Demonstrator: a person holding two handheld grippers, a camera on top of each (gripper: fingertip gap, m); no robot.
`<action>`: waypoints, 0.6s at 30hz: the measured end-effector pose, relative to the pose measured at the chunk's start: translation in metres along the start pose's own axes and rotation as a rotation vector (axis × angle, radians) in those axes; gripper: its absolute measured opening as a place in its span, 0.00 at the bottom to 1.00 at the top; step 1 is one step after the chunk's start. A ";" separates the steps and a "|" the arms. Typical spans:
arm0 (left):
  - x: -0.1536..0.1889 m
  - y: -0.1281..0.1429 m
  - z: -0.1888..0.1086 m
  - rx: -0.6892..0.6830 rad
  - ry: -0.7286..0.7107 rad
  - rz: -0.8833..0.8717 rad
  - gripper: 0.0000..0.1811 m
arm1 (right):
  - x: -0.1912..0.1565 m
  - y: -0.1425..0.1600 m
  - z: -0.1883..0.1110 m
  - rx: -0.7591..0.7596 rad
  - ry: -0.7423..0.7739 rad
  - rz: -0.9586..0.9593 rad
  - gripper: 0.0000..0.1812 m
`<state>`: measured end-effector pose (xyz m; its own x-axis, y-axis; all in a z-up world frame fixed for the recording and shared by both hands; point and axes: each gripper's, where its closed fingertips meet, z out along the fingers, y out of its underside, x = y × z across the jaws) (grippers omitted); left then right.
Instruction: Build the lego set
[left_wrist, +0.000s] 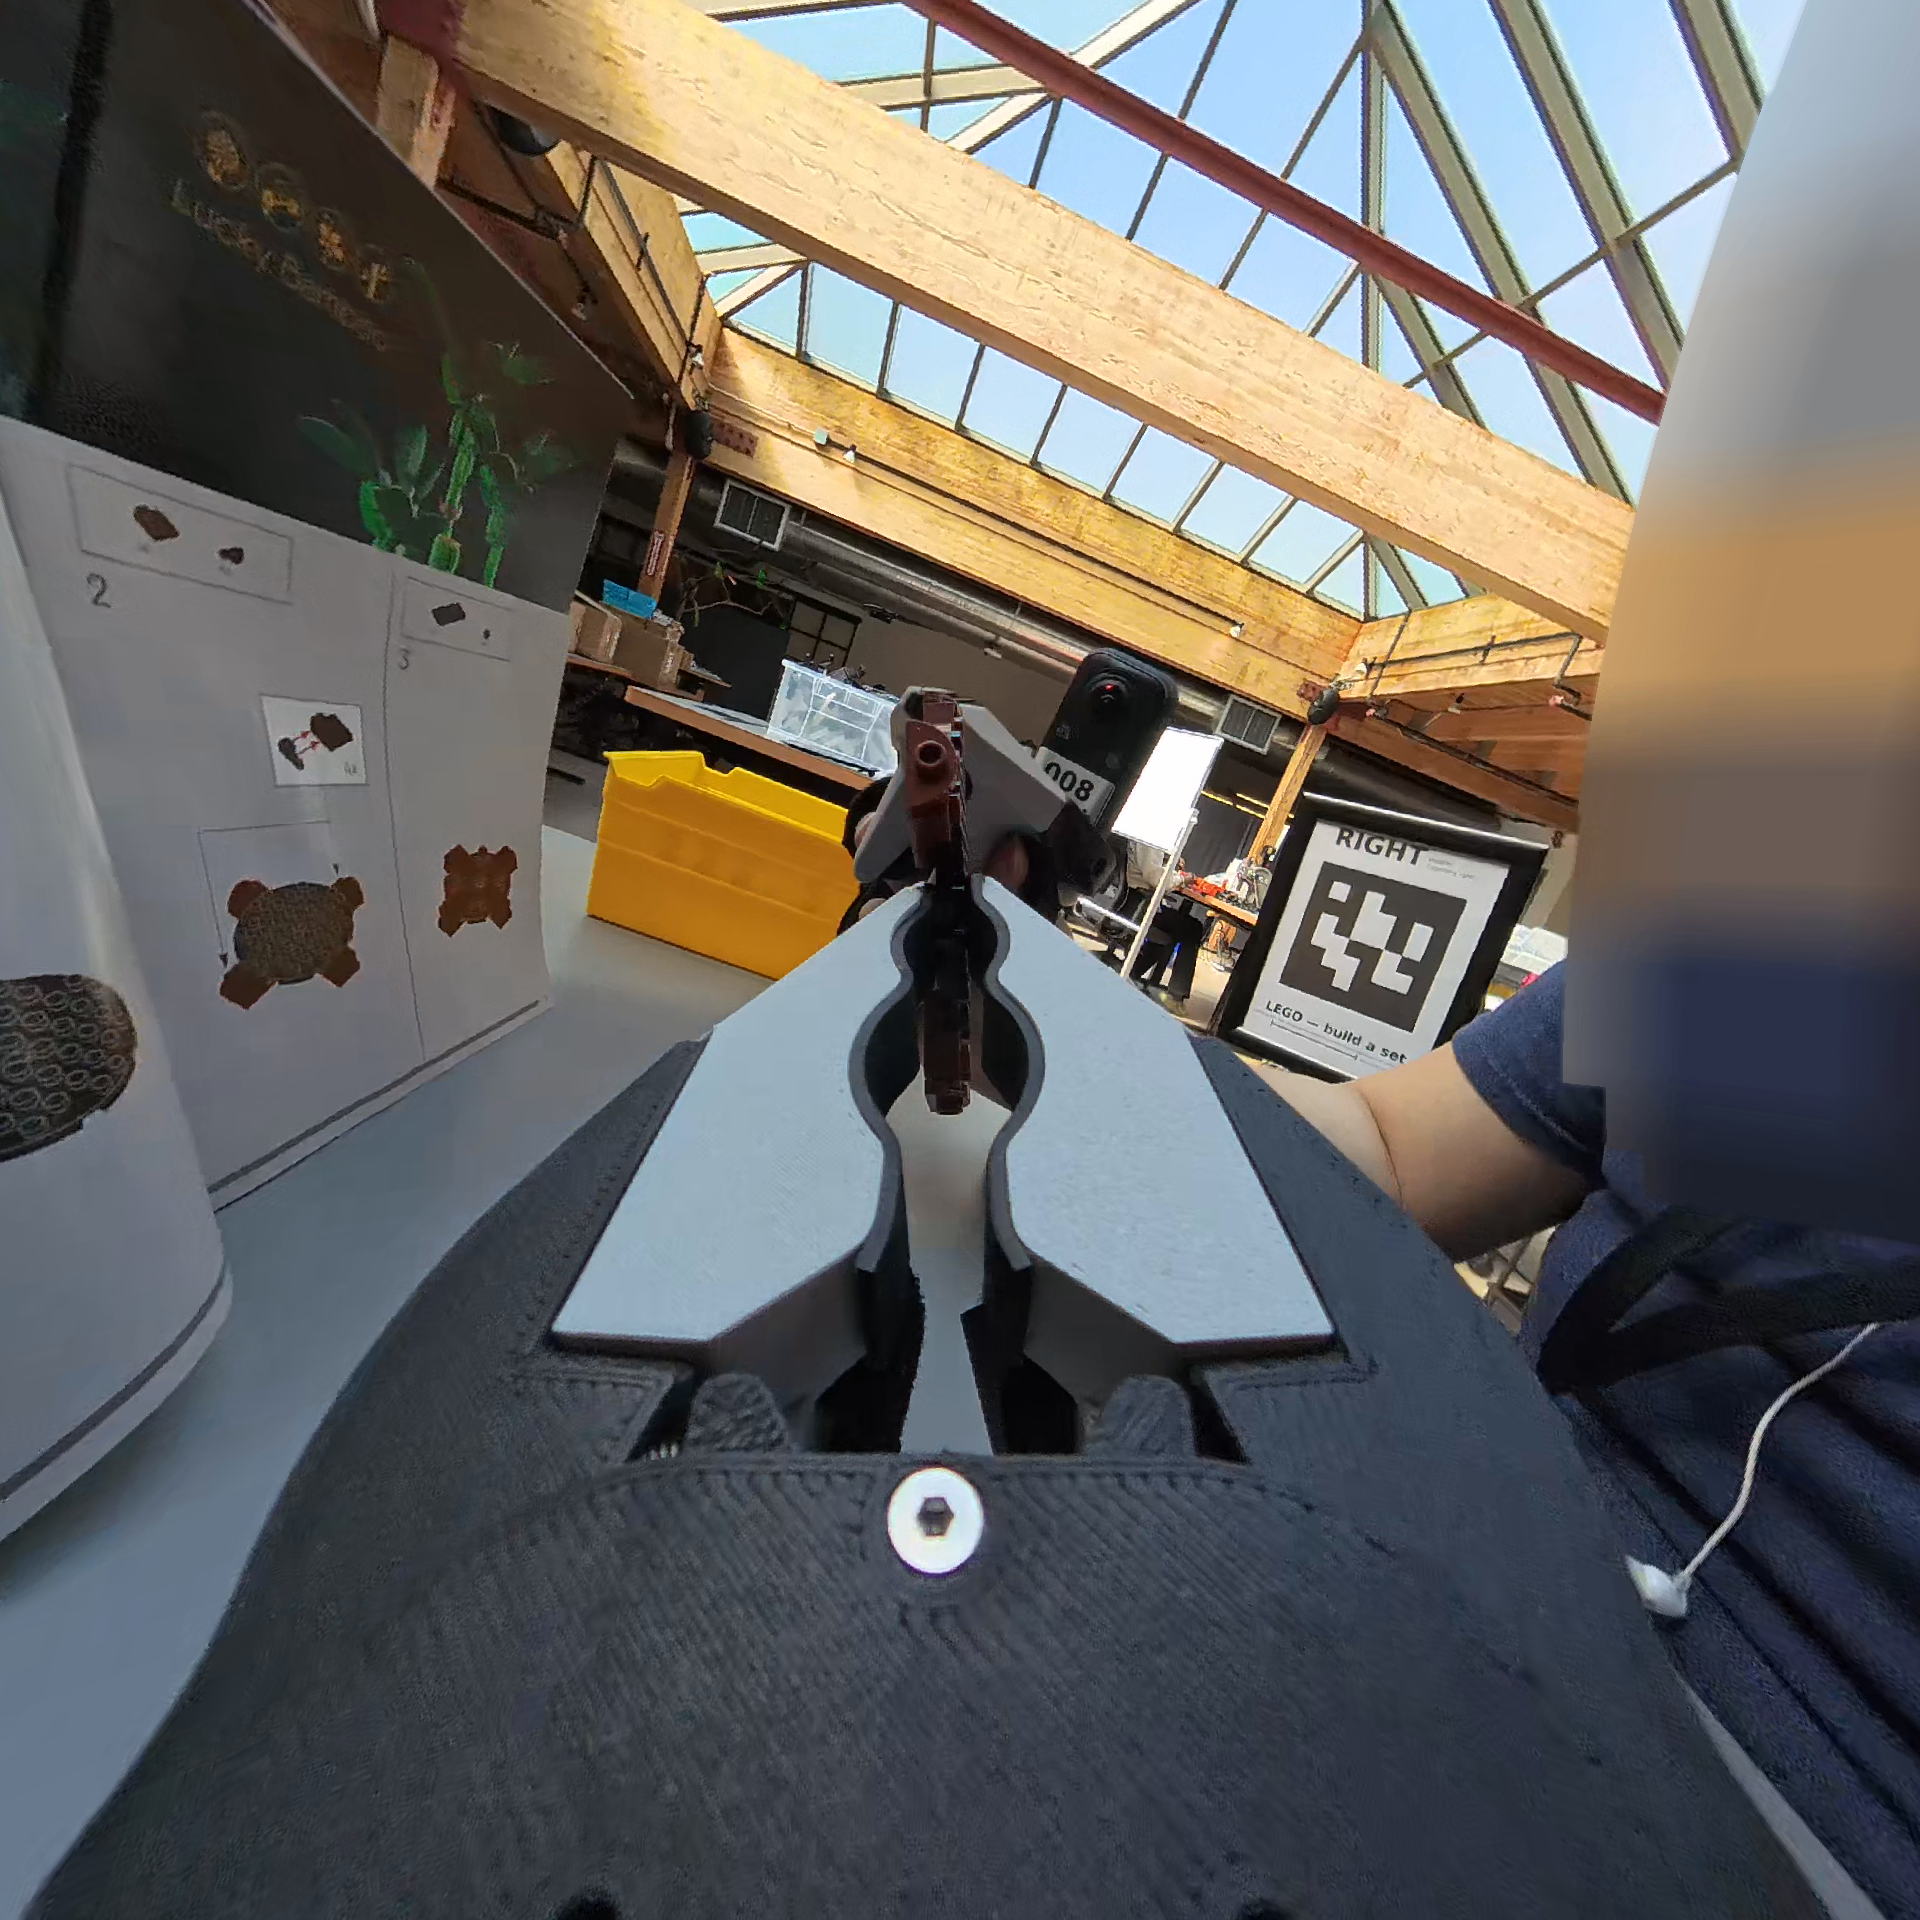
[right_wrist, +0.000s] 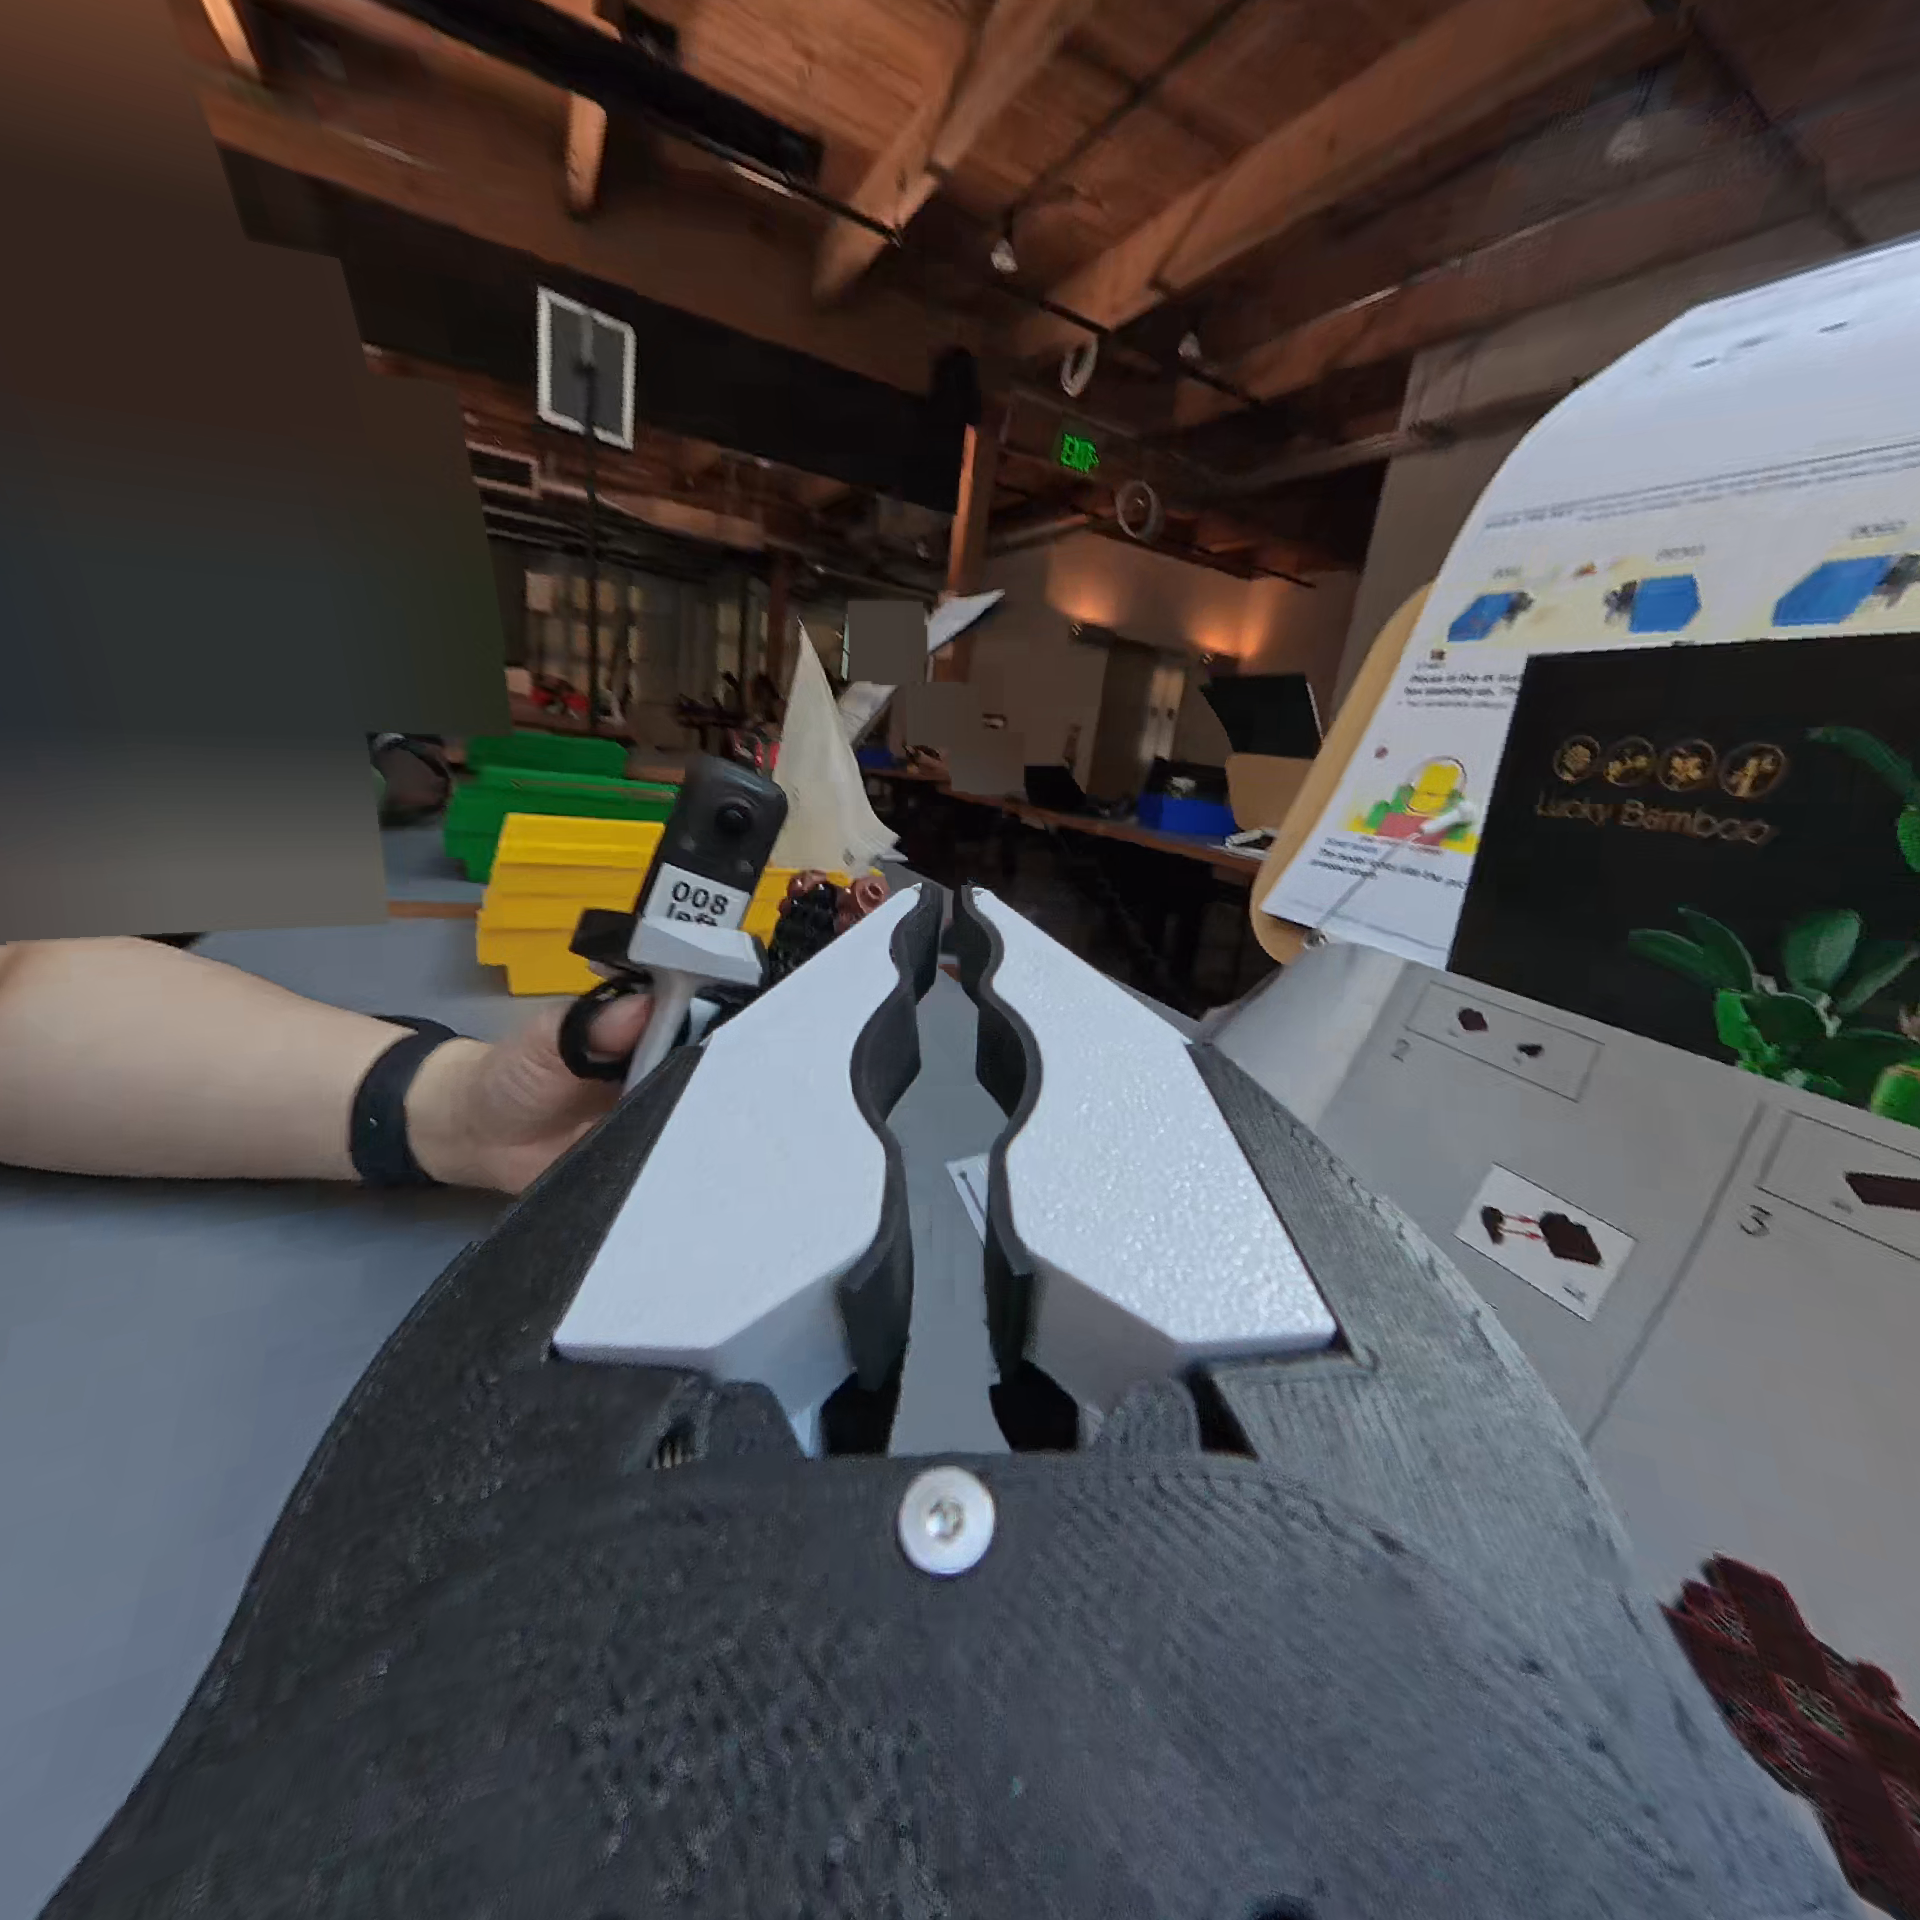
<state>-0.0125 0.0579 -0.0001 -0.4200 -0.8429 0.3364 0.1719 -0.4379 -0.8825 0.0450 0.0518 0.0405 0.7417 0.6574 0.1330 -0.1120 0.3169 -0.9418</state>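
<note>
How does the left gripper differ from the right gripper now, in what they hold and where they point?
The left gripper is shut on a brown and black lego assembly; the right gripper shows only a narrow bare slit, and whether its tips pinch anything cannot be told. The left one tilts up toward the skylight; the right one points more level over the grey table. Both have grey fingers with black pads.

Grey table (left_wrist: 644, 977) (yellow bin (left_wrist: 717, 862) on it)

Reddish-brown and black lego assembly (left_wrist: 943, 997) between grey fingers (left_wrist: 769, 1164) with black pads. Yellow bin (left_wrist: 717, 862) sits behind. Stacked green bins (right_wrist: 540, 795) lie beyond.
</note>
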 end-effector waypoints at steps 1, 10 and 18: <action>0.005 0.000 0.001 -0.008 0.016 0.038 0.01 | -0.006 -0.011 -0.001 0.060 -0.044 0.057 0.04; 0.012 0.003 0.003 -0.033 0.016 0.133 0.01 | -0.012 -0.014 0.002 0.084 -0.118 0.214 0.08; 0.012 0.008 0.006 -0.059 0.011 0.149 0.01 | -0.024 -0.002 0.010 0.013 -0.173 0.230 0.04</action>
<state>-0.0112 0.0423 -0.0016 -0.4037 -0.8934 0.1973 0.1806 -0.2892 -0.9401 0.0211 0.0423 0.0424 0.5720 0.8196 -0.0321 -0.2737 0.1538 -0.9495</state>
